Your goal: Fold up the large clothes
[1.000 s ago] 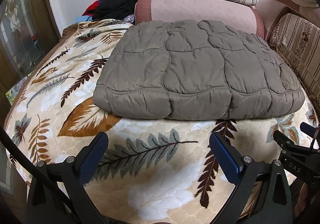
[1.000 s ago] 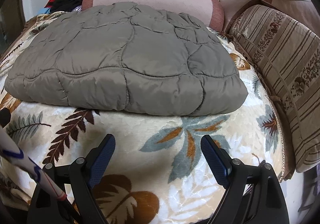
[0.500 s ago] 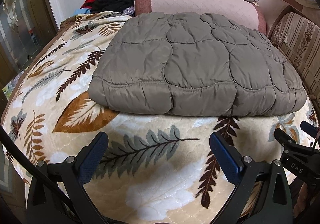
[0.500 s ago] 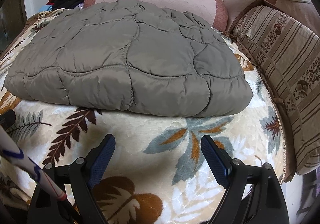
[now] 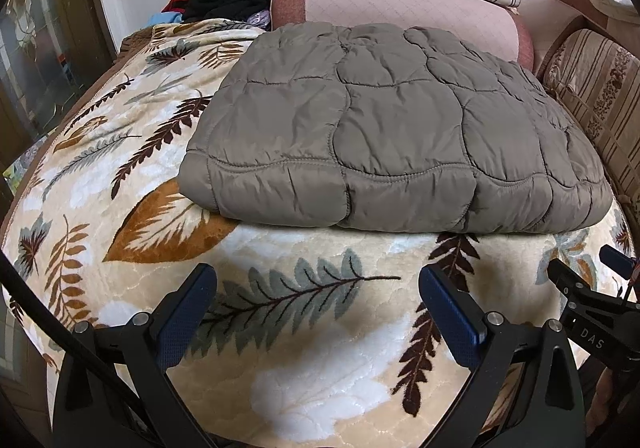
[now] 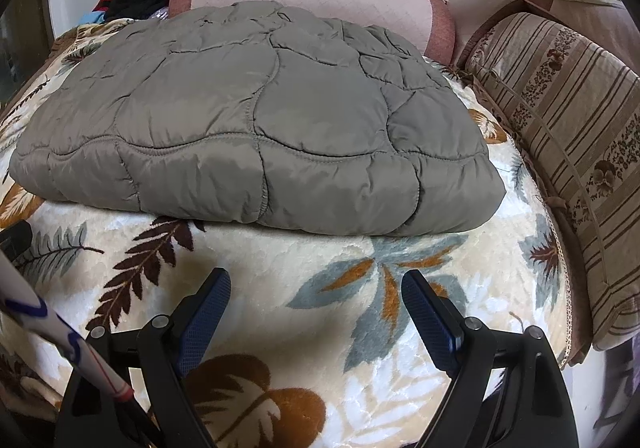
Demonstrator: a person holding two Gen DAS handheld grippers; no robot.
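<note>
Grey-brown quilted jacket [image 5: 392, 131] lies folded flat on leaf-print blanket [image 5: 304, 328]. Left gripper [image 5: 316, 300] & right gripper [image 6: 316, 308] both spread wide, empty, just short of its near edge.

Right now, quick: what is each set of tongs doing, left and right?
Left tongs: open, holding nothing, over the leaf-print blanket, short of the folded grey quilted jacket.
Right tongs: open, holding nothing, also short of the jacket.

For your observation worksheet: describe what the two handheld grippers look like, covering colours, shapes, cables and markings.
The left gripper and right gripper each have black angular arms with silver bolts and blue textured finger pads. A black cable runs beside the left; white "DAS" lettering marks the right gripper's body.
</note>
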